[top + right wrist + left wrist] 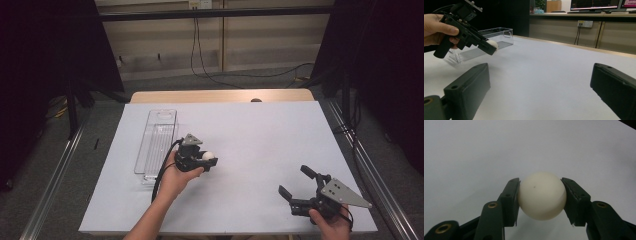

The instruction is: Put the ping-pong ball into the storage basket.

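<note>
Ball first: small, off-white, smooth and round, looks like a ping-pong ball, so probably super light, hollow and a bit slippery. Squeeze too hard and it would likely dent or squirt out sideways.

Going left to right. Just left of the left gripper sits a clear tray, long and narrow, lying flat on the white table. Looks like nothing is in it, though clear plastic makes that hard to call. The left gripper itself is clamped on the ball, one jaw on each side, right about at the widest part. That's the place to grab a sphere like this, across the middle, pads square to each other. In the left gripper view the ball sits out near the jaw tips, bulging forward past them, so it isn't seated deep. Seems held a little above the table, judging by the right gripper view, where the ball pokes out with the tray behind it.

Well off to the right, nearer the person, the right gripper has its jaws spread wide with nothing between them, pointing roughly toward the left one.

Best guess: the ball goes into the tray next, and a gentle release low down would stop it bouncing.
</note>
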The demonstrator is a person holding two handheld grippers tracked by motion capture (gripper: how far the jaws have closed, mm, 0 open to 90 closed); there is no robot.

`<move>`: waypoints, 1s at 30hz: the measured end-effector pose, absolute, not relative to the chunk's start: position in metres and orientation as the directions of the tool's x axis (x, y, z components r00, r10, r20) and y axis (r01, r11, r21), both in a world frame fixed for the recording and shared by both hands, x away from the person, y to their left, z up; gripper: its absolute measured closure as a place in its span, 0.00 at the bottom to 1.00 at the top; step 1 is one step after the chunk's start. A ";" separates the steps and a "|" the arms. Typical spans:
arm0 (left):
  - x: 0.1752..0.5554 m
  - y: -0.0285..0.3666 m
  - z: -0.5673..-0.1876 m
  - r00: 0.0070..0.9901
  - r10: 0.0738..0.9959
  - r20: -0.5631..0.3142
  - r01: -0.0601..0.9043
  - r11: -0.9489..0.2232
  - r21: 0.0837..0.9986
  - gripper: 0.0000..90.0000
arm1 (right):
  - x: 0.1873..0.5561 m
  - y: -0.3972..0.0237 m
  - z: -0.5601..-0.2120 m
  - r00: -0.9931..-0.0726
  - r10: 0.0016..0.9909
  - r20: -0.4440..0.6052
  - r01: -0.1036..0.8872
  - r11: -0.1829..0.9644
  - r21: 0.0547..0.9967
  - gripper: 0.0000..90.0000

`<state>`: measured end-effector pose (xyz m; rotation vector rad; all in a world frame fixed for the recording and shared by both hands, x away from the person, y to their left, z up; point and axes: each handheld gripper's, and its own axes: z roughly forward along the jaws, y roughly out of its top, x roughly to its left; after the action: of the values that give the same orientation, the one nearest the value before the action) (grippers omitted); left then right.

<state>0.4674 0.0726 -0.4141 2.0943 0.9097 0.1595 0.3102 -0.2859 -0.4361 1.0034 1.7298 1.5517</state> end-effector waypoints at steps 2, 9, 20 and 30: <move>0.468 0.073 -0.414 0.728 0.656 -0.201 0.554 -0.388 0.737 0.57 | 0.310 -0.285 -0.436 -0.531 0.846 0.054 0.145 0.027 0.989 0.02; 0.468 0.076 -0.412 0.732 0.653 -0.195 0.551 -0.399 0.733 0.57 | 0.310 -0.286 -0.436 -0.534 0.844 0.049 0.141 0.031 0.990 0.02; 0.469 0.079 -0.409 0.731 0.652 -0.200 0.552 -0.392 0.736 0.57 | 0.310 -0.285 -0.436 -0.529 0.847 0.056 0.145 0.025 0.989 0.02; 0.469 0.080 -0.407 0.723 0.664 -0.192 0.555 -0.394 0.732 0.57 | 0.310 -0.285 -0.436 -0.532 0.845 0.053 0.144 0.028 0.989 0.02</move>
<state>0.4687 0.0797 -0.4071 2.0945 0.9216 0.1655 0.3099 -0.2847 -0.4359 1.0080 1.7287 1.5519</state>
